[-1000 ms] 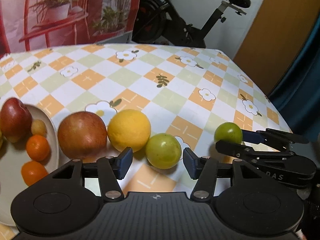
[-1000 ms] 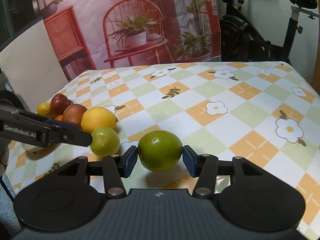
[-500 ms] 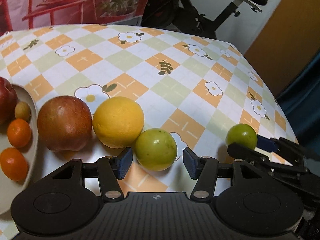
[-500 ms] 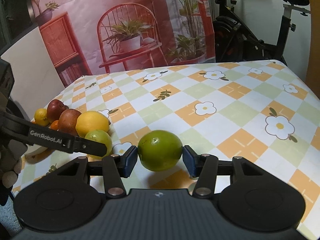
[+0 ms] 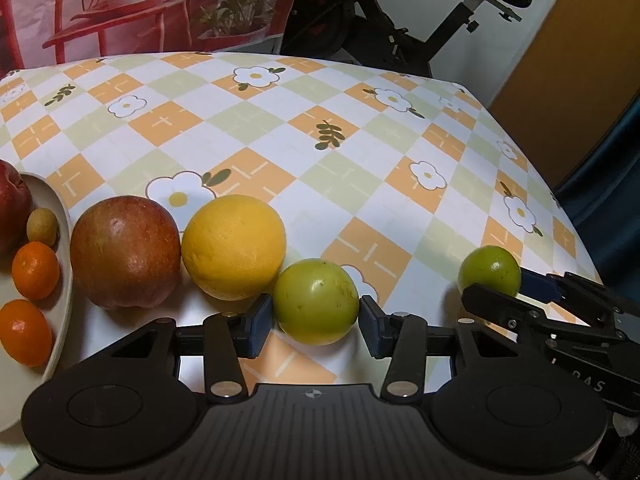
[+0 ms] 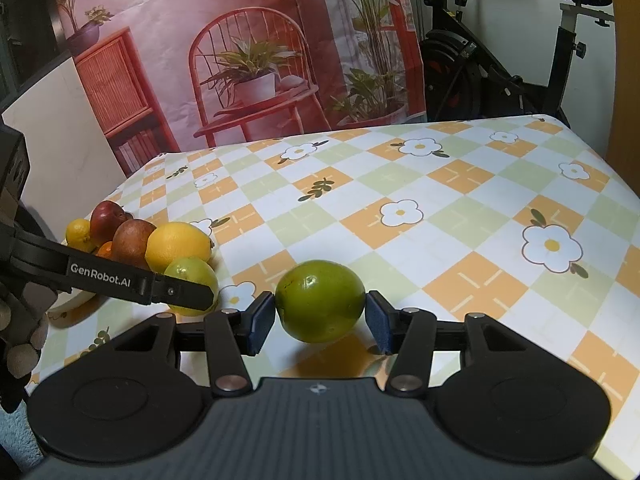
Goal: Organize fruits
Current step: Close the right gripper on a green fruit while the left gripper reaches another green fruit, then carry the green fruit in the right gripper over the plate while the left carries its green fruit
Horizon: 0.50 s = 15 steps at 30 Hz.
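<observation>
A red backdrop (image 6: 248,60) picturing a chair and potted plants hangs far behind the checked worktop (image 6: 460,200); an exercise bike (image 6: 500,64) stands right.

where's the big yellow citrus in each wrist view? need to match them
Left wrist: yellow citrus left of centre, on the tablecloth between the red apple and the pale green fruit.
Right wrist: yellow citrus at far left, beyond the other hand-held gripper's finger.
Shared landmark: the exercise bike behind the table.

I see a red apple (image 5: 125,252), an orange (image 5: 233,247) and two green fruits (image 5: 316,301) (image 6: 320,301) lined along the counter (image 5: 360,152).
</observation>
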{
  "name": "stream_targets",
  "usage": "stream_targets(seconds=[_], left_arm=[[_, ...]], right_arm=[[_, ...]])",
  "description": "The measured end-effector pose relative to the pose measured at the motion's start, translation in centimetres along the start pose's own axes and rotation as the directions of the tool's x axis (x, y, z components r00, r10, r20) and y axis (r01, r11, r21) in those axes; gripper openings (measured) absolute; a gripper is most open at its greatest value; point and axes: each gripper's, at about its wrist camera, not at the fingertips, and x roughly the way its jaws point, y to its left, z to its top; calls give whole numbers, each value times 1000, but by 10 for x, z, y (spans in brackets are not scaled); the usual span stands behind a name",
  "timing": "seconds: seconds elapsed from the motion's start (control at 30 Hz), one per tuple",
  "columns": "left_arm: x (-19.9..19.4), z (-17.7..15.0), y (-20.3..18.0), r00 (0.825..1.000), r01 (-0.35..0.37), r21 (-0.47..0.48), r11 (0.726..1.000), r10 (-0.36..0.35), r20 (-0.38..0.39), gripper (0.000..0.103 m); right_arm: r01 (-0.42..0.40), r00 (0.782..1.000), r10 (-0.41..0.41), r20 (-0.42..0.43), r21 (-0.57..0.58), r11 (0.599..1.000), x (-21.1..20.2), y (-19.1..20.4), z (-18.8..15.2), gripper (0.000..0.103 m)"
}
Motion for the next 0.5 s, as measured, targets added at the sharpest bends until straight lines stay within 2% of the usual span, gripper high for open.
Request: stream_targets(seconds=[0.27,0.5], left_arm=[[-15,-7,-4,999,4,46,999,-5,41,49],[-45,-8,5,993,-18,55,998,11,116,49]], right_arm=[[-1,1000,1,5,-9,1000,-2,3,2,53],[-13,1000,14,9,-34,999,-4,14,8,53]])
